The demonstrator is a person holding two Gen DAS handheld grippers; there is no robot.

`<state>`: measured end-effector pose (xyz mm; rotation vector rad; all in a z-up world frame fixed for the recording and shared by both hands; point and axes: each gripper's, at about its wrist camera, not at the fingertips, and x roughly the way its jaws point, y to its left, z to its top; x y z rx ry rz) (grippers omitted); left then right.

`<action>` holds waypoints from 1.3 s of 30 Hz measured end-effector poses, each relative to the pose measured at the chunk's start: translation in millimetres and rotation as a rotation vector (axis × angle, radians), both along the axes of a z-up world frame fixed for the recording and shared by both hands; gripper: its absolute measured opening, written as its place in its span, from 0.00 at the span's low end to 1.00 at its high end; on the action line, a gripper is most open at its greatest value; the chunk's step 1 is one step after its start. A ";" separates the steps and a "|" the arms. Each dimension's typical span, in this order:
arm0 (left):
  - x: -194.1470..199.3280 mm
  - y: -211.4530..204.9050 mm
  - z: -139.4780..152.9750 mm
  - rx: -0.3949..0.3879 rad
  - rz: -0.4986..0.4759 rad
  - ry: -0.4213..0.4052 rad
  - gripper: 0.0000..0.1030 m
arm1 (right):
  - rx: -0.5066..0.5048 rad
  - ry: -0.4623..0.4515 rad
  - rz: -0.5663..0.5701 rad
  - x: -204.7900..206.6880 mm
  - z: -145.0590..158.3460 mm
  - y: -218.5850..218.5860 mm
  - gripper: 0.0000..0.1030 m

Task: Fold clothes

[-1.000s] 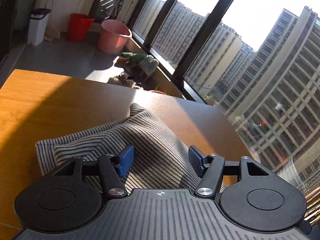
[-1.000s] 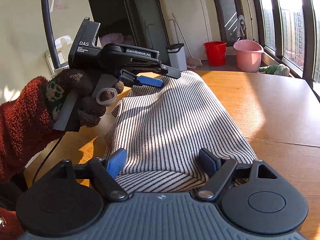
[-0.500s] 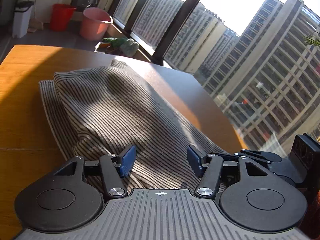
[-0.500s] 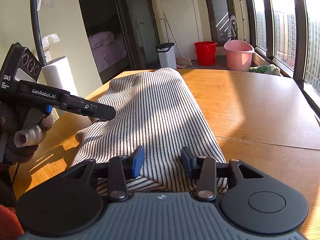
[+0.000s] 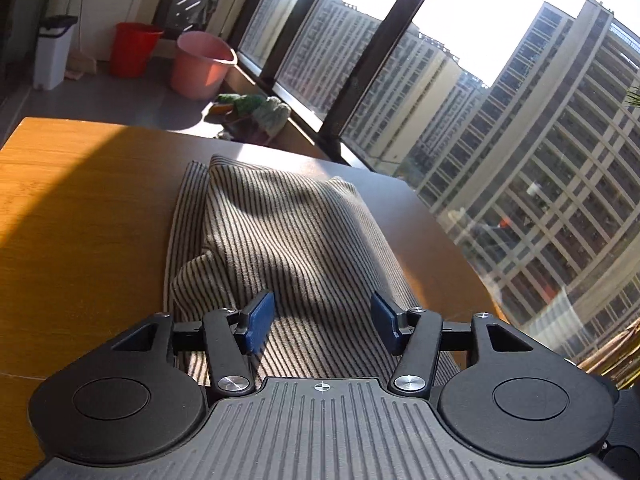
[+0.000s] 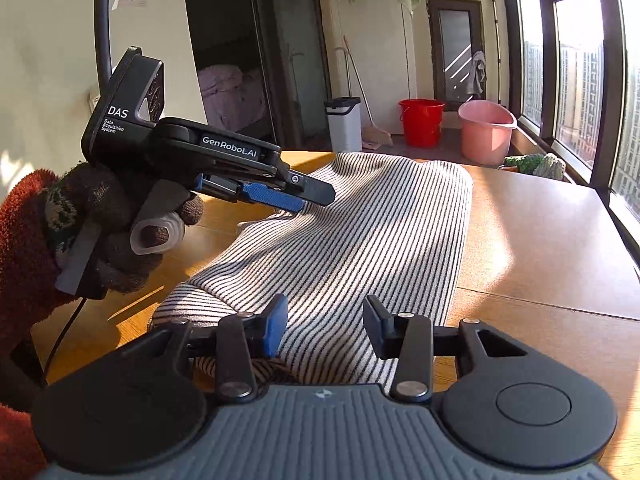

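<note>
With both the left gripper (image 5: 322, 322) and right gripper (image 6: 324, 326) spread above the folded grey-and-black striped knit garment (image 6: 360, 248) at centre frame on the wooden tabletop (image 6: 540, 240), any further fold should grip one layer's edge squarely.

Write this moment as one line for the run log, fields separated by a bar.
phase: folding | striped garment: folded, on wooden table | left tongs: open, over garment | right tongs: open, at near edge

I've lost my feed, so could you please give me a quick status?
Left tool open, right tool open, both empty. Striped garment folded long on the table. Nothing in the way.
</note>
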<state>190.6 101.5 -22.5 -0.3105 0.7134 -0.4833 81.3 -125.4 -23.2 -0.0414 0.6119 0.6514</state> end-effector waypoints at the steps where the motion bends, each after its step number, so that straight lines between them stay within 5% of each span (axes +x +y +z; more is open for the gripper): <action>1: -11.8 3.2 3.7 -0.002 -0.008 -0.011 0.66 | 0.006 -0.005 0.004 -1.5 2.9 -1.1 0.40; 4: -32.4 10.8 3.2 -0.008 -0.010 0.020 0.68 | 0.025 -0.021 0.018 -6.2 11.7 -4.5 0.40; 7: -40.0 14.7 -6.8 0.005 0.001 0.078 0.67 | -0.047 0.007 0.058 -7.1 -10.1 11.5 0.41; 13: -47.3 11.5 -18.2 -0.007 -0.032 0.099 0.67 | -0.053 0.006 0.009 0.0 -11.4 1.4 0.58; 17: -48.6 4.9 -23.8 -0.030 -0.067 0.103 0.69 | -0.089 -0.019 -0.029 -0.6 -7.9 -3.1 0.58; 21: -50.9 -2.2 -25.3 -0.044 -0.107 0.105 0.71 | -0.099 -0.063 -0.022 -4.6 4.8 4.6 0.46; 29: -53.9 13.5 0.6 -0.065 -0.052 0.024 0.71 | -0.096 -0.041 0.051 -10.4 -10.2 35.1 0.49; 33: -49.9 5.4 11.6 -0.127 -0.114 -0.010 0.70 | -0.081 -0.029 0.049 -9.7 -6.2 34.0 0.49; 39: -25.4 -24.6 -21.3 -0.074 -0.137 0.074 0.67 | -0.065 -0.064 0.058 -17.5 13.8 25.0 0.49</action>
